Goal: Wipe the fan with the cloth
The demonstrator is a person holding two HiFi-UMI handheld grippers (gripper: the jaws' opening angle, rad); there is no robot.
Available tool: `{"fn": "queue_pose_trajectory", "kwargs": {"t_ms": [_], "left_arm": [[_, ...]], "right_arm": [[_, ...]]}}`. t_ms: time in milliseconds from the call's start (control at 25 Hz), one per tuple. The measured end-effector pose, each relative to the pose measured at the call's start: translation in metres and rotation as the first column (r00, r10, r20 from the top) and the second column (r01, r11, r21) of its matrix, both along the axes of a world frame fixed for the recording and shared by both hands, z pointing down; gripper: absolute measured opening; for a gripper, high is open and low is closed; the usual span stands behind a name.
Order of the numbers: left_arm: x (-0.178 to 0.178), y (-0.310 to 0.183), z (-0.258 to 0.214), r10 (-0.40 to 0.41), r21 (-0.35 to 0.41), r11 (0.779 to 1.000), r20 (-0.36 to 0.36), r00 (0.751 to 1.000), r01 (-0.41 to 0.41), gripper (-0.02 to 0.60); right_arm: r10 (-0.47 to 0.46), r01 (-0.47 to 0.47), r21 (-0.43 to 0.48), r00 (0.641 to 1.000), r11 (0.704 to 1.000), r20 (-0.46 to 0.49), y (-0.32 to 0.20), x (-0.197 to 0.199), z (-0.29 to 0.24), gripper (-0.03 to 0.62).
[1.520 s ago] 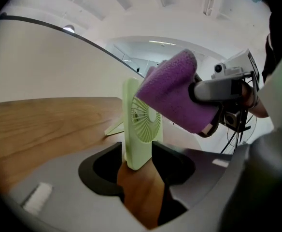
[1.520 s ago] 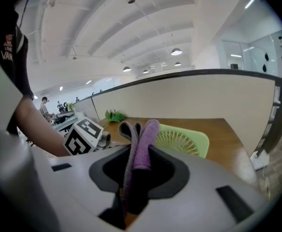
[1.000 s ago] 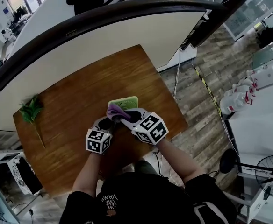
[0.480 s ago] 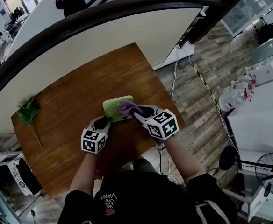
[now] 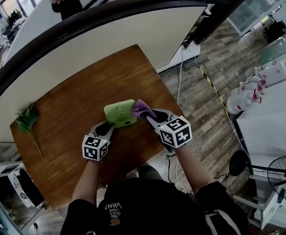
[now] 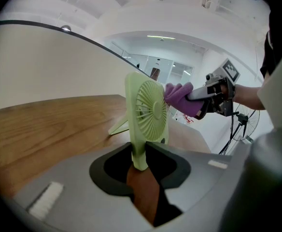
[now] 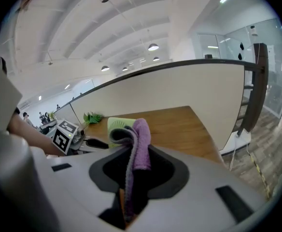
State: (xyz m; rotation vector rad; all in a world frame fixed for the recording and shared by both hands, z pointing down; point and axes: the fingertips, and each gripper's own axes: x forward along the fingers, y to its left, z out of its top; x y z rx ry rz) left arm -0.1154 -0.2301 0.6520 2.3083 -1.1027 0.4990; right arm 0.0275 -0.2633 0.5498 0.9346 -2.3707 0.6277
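A small light-green desk fan (image 5: pixel 120 113) stands on the wooden table (image 5: pixel 69 111). My left gripper (image 5: pixel 106 129) is shut on the fan's near edge (image 6: pixel 140 149) and holds it upright. My right gripper (image 5: pixel 153 115) is shut on a purple cloth (image 5: pixel 141 107), which sits at the fan's right edge. In the left gripper view the cloth (image 6: pixel 180 96) touches the round grille (image 6: pixel 152 111) at its right side. In the right gripper view the cloth (image 7: pixel 138 144) hangs folded between the jaws, with the fan (image 7: pixel 118 124) just behind it.
A green plant sprig (image 5: pixel 26 118) lies at the table's left end. A curved white partition (image 5: pixel 99 38) runs behind the table. To the right are wood floor with cables (image 5: pixel 211 84), a white table with spray bottles (image 5: pixel 246 99) and a standing fan (image 5: pixel 284 171). A person (image 5: pixel 63 2) stands beyond the partition.
My right gripper has carried the cloth rightwards, from over the fan's face to its right edge. The left gripper and the fan have stayed put.
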Motion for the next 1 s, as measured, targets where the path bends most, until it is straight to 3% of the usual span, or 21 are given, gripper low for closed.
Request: {"fn": "queue_pose_trajectory", "kwargs": {"t_ms": [120,240,400,600,800,1000], "left_arm": [[-0.001,0.0,-0.001,-0.014,0.012,1.0,0.012,1.0,0.014,0.1],[-0.006,0.001,-0.005,-0.052,0.027,0.998,0.001,0.999,0.052,0.1],[-0.015,0.012,-0.008,-0.097,0.027,0.995,-0.016,0.995,0.097,0.1],[-0.036,0.028,-0.011,-0.169,0.029,0.985,-0.019,0.985,0.17,0.1],[-0.054,0.042,-0.017,-0.248,0.029,0.968,-0.035,0.968,0.249,0.086],[-0.059,0.047,-0.023,-0.271,0.028,0.962,-0.065,0.96,0.273,0.023]], "right_arm": [[-0.028,0.027,0.037,0.999,0.999,0.028,0.01,-0.01,-0.013,0.097],[-0.117,0.114,0.055,0.992,0.992,0.044,0.025,-0.036,-0.02,0.097],[-0.244,0.242,0.054,0.97,0.969,0.02,0.044,-0.077,-0.011,0.097],[-0.334,0.334,0.036,0.943,0.942,-0.016,0.05,-0.117,0.01,0.097],[-0.38,0.384,0.026,0.92,0.923,-0.095,0.047,-0.134,0.029,0.097],[-0.356,0.361,0.014,0.926,0.933,-0.127,0.039,-0.123,0.036,0.097]]}}
